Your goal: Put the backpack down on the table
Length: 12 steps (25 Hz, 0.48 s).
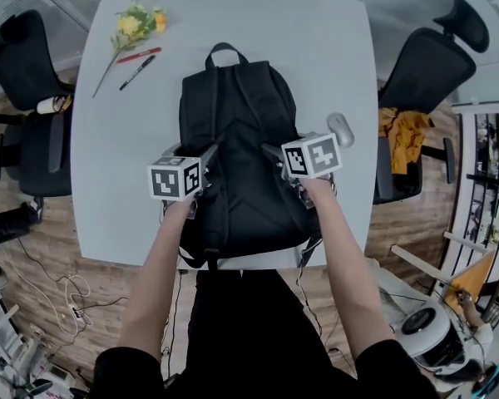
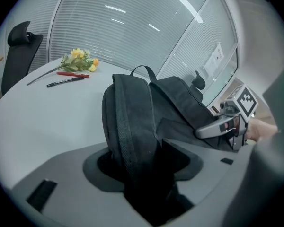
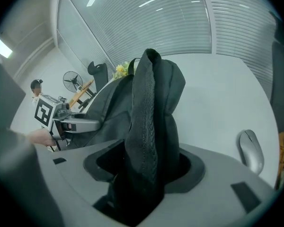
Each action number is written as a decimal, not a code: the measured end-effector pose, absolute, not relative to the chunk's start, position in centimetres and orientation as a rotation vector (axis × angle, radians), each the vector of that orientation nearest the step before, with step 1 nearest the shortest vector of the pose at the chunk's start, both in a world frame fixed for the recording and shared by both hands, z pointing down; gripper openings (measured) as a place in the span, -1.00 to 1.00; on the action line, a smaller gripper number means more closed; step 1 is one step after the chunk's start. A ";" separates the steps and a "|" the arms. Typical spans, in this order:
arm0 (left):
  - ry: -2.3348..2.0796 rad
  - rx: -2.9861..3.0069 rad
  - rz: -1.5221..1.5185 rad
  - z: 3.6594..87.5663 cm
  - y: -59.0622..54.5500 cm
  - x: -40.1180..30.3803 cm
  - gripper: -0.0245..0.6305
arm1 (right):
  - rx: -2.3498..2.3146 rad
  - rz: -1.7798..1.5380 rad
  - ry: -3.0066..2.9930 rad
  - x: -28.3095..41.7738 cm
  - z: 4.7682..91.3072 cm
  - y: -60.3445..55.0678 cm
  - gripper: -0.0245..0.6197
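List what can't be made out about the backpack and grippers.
- Pads of the left gripper: left gripper view, buried in backpack fabric; grip unclear.
- Pads of the right gripper: right gripper view, likewise buried.
- Underside of backpack: head view, faces the table.
- Print on black marker: head view, too small.

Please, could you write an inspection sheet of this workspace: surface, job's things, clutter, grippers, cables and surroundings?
Surface: white table with rounded corners.
Job's things: black fabric backpack lying flat on the table, straps upward, its bottom at the near edge.
Clutter: yellow flower sprig, red pen and black marker at the far left; grey computer mouse right of the backpack.
Grippers: left gripper and right gripper both have jaws apart, with backpack fabric between them.
Cables: white cables on the wooden floor, at left.
Surroundings: black office chairs on both sides; orange cloth on the right one.
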<state>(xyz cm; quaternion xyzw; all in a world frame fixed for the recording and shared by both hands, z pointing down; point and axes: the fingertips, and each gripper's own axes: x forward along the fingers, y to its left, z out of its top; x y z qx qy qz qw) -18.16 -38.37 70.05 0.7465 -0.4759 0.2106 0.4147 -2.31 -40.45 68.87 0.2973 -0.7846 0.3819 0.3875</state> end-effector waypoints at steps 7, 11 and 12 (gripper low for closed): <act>-1.182 1.850 0.520 70.9 -38.6 -18.4 -0.17 | 0.771 0.975 -1.967 -2.2 69.5 -40.8 -0.08; -1.180 1.847 0.506 71.0 -38.6 -18.5 -0.16 | 0.789 0.964 -1.958 -2.1 69.6 -40.9 -0.03; -1.183 1.848 0.506 71.0 -38.5 -18.4 -0.16 | 0.798 0.957 -1.954 -1.9 69.6 -40.9 -0.01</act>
